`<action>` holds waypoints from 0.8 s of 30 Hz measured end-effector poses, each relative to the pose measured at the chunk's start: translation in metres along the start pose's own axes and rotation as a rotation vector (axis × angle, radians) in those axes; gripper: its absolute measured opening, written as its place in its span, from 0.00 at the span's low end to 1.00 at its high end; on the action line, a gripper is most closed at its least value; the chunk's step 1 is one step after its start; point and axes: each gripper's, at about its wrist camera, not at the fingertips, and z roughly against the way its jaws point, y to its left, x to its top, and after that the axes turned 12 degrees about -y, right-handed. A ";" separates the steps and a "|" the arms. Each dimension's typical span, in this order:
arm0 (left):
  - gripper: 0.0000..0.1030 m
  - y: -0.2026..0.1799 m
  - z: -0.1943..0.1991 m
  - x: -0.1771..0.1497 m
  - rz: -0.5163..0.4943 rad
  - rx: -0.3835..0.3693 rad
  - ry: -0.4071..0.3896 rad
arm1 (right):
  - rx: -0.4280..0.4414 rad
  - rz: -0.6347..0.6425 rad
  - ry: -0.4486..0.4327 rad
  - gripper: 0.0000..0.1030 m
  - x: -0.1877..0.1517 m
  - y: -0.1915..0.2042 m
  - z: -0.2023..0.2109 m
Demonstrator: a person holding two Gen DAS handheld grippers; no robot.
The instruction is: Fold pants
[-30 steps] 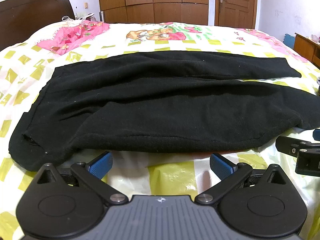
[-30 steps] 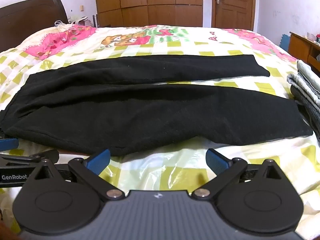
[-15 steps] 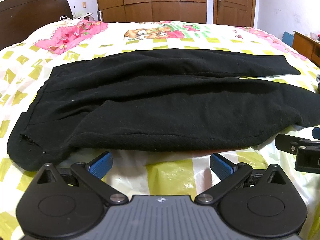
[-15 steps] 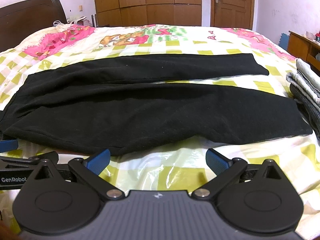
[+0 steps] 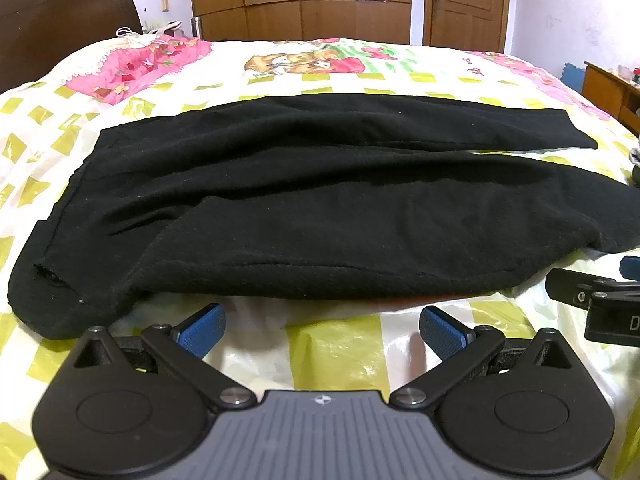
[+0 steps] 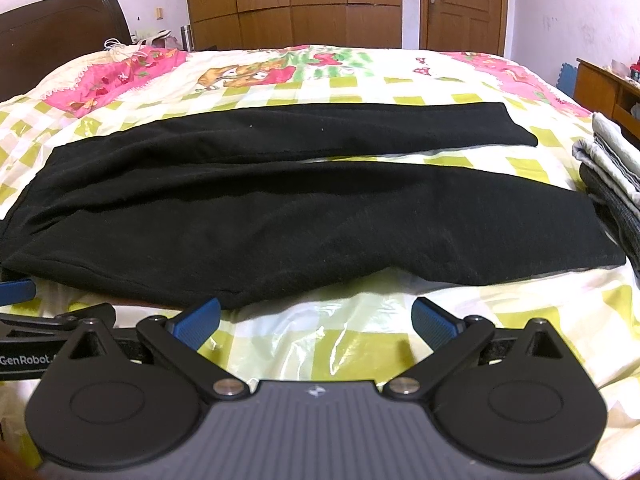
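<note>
Black pants (image 5: 320,200) lie spread across the bed, waistband to the left, both legs running right; they also show in the right wrist view (image 6: 312,216). My left gripper (image 5: 322,330) is open and empty, just short of the near edge of the pants by the waist end. My right gripper (image 6: 316,320) is open and empty, just short of the near leg's edge. The right gripper also shows at the right edge of the left wrist view (image 5: 596,300), and the left gripper at the left edge of the right wrist view (image 6: 40,320).
The bed has a yellow-checked sheet (image 5: 336,356) and a pink pillow (image 5: 136,64) at the far left. A stack of folded clothes (image 6: 612,172) lies by the leg ends at the right. A wooden wardrobe (image 6: 292,4), door and side cabinet (image 6: 604,88) stand beyond.
Both grippers have crept slightly forward and up; the pants have not moved and both grippers stay open.
</note>
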 end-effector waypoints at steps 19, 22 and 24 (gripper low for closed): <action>1.00 0.004 -0.004 -0.001 0.010 -0.020 0.016 | -0.002 -0.003 0.018 0.98 -0.002 -0.001 -0.004; 1.00 0.004 -0.004 -0.001 0.009 -0.020 0.016 | -0.002 -0.002 0.020 0.98 -0.002 -0.001 -0.004; 1.00 0.004 -0.004 -0.001 0.009 -0.020 0.015 | -0.002 -0.003 0.020 0.98 -0.002 -0.001 -0.004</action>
